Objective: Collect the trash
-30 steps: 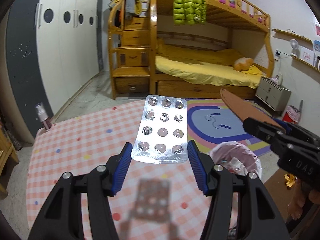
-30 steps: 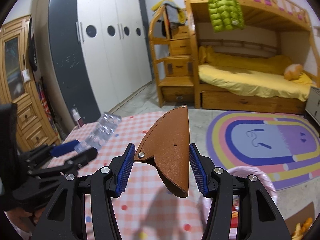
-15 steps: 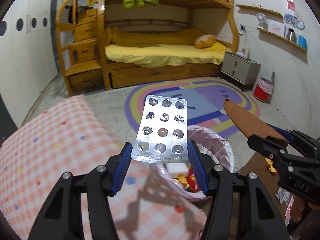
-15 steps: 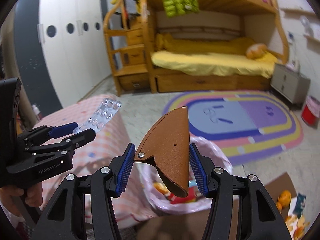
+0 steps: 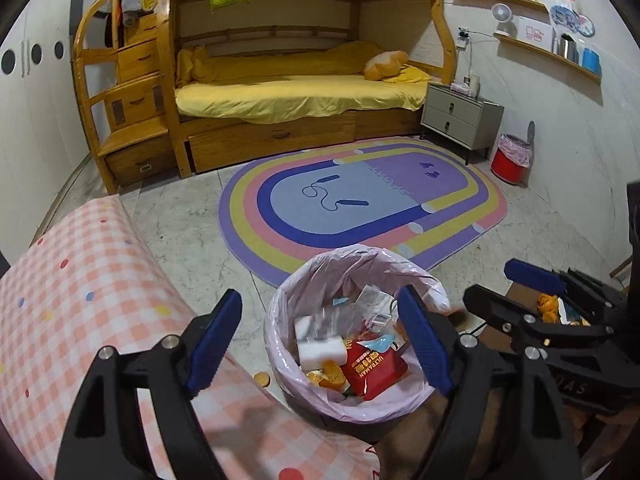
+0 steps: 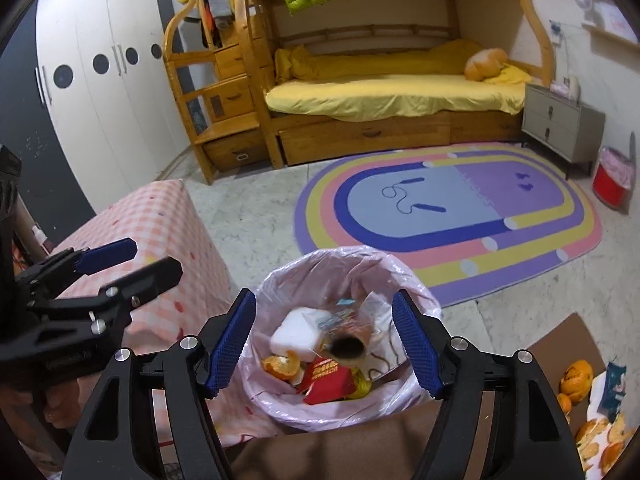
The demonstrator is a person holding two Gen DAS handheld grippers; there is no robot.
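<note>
Both claws have swung from over the pink checked table (image 5: 100, 300) to above the bin (image 5: 352, 412), and the blister pack and brown leather sheath they gripped have dropped. The left gripper (image 5: 320, 340) and right gripper (image 6: 324, 344) are spreading, nothing between the pads. The sheath (image 6: 348, 346), blurred, sits among the trash inside the bin's rim. The light liner (image 6: 280, 280) could snag if a claw dips.

A blurred, brownish object (image 6: 347, 347) is showing inside the bin (image 6: 408, 400), too smeared to identify. A pale, streaky blur (image 5: 326, 320) is hanging over the trash in the left wrist view. The left gripper's (image 6: 132, 266) handle is running off the frame edge, and orange peels (image 6: 600, 444) are getting cut off at the corner.
</note>
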